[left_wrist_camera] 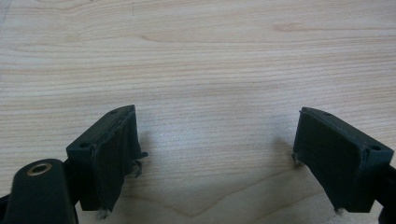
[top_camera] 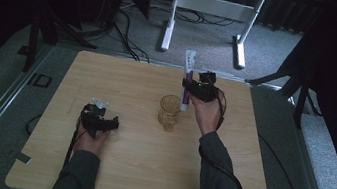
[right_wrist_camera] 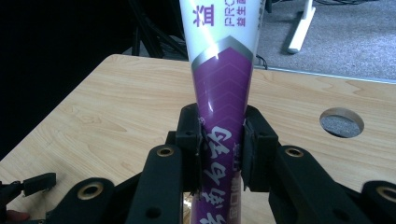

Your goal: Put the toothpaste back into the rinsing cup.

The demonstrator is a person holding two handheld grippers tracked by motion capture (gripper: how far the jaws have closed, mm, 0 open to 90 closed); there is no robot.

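Note:
My right gripper (top_camera: pixel 189 84) (right_wrist_camera: pixel 221 144) is shut on a white and purple toothpaste tube (top_camera: pixel 187 77) (right_wrist_camera: pixel 223 88), held upright above the table. The tube's lower end hangs just right of a clear amber glass cup (top_camera: pixel 169 111) that stands mid-table. In the right gripper view both pads squeeze the tube's purple lower part. My left gripper (top_camera: pixel 99 108) (left_wrist_camera: pixel 215 149) rests low over the table's left side, its jaws wide apart with only bare wood between them.
The wooden table (top_camera: pixel 120 168) has a round cable hole (right_wrist_camera: pixel 342 122) near one edge. Beyond the far edge stand a white desk frame (top_camera: pixel 209 9), dark stands and floor cables (top_camera: pixel 125 32). Black cables trail from both grippers.

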